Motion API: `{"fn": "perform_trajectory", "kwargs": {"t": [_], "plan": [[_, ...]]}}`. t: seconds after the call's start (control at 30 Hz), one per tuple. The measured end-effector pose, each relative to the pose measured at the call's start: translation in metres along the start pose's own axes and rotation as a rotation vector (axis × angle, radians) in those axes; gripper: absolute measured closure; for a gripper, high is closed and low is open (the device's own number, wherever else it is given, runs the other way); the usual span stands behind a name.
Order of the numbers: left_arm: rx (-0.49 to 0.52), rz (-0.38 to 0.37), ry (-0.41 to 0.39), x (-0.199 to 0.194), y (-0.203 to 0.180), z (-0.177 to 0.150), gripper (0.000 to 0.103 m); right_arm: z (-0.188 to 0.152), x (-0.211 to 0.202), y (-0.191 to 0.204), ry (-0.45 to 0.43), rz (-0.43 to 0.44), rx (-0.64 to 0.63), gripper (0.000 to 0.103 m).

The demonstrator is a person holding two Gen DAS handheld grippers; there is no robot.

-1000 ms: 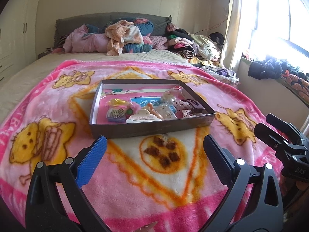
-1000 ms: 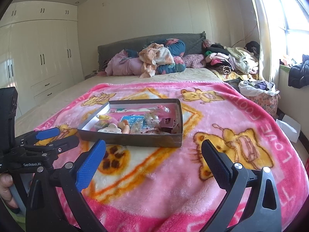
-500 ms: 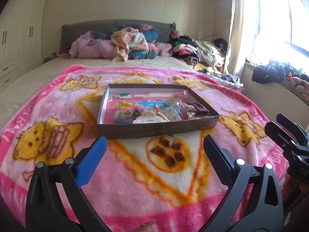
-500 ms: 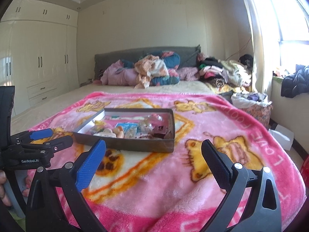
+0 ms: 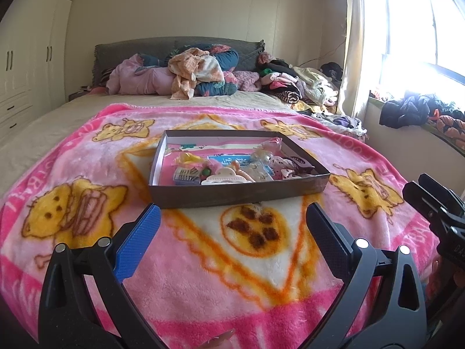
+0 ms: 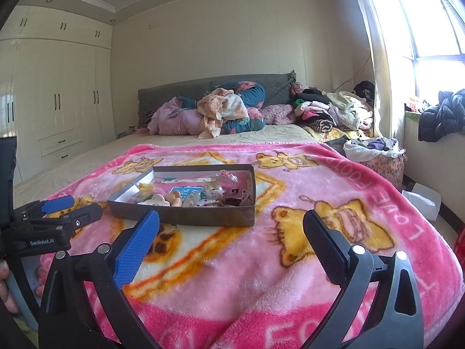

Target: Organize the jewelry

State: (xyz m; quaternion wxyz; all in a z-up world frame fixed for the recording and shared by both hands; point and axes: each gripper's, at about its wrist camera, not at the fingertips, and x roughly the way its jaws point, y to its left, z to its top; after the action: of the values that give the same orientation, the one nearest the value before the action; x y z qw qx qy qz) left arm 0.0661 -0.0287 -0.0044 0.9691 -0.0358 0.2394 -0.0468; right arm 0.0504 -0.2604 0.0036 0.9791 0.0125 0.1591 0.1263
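Both the left gripper (image 5: pixel 231 221) and right gripper (image 6: pixel 231 226) hang with jaws wide and empty over the pink blanket (image 5: pixel 203 276). Ahead, the shallow box (image 5: pixel 232 196) holds the jewelry pieces (image 5: pixel 232 168) jumbled together; sorted or awaiting sorting, I cannot tell. Individual pieces are too small to identify.

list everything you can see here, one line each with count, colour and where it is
box: one, dark brown, shallow, centre of the blanket
jewelry and hair pieces: a mixed heap, pink, yellow, cream, inside the box; count unclear
blanket: one, pink with yellow bears, over the bed
clothes pile: several, pink, peach, navy, at the headboard
wardrobe: one, cream, left wall
window: one, bright, right wall
dark jacket: one, black, on the sill
left gripper: open, empty, short of the box
right gripper: open, empty, short of the box
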Motion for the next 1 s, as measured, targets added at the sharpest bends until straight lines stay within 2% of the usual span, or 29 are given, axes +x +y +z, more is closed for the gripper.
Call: {"fn": "perform_trajectory", "kwargs": {"t": [1.0], "plan": [[0.001,-0.001,0.001,0.0001,0.0001,-0.0016,0.011,-0.0036,0.0009,0.0008,0.007,0.011,0.003,0.006]]}}
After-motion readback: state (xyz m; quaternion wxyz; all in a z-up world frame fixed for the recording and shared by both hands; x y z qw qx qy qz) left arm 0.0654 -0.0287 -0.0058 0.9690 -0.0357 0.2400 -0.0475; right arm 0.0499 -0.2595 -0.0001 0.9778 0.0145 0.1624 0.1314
